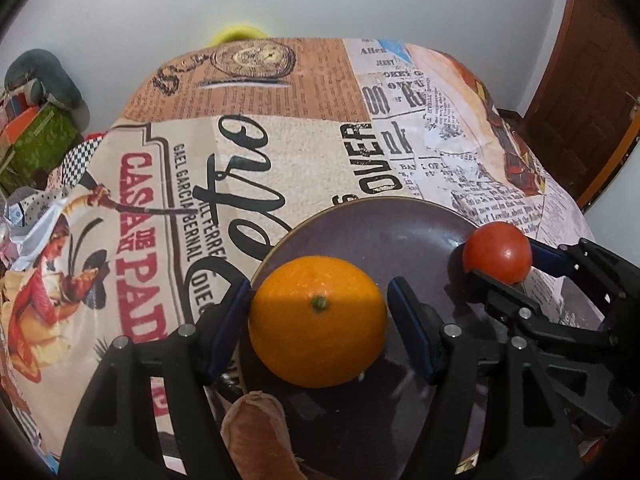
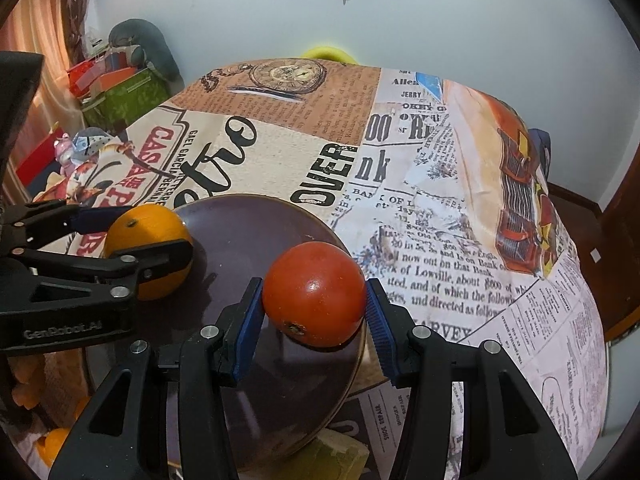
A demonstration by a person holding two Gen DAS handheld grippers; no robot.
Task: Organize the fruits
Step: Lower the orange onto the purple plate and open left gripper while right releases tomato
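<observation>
The left claw (image 1: 318, 312) is clamped on an orange (image 1: 318, 320), held between its blue pads over the near-left part of a dark plate (image 1: 384, 232). To its right, the right claw (image 2: 314, 312) grips a tomato (image 2: 314, 294) above the plate's right edge, over the table (image 2: 440, 240).

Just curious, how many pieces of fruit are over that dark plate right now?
2. An orange sits between the left gripper's fingers; a red tomato between the right gripper's, both over the dark plate. Orange shapes at the right view's lower-left edge may be more.
</observation>
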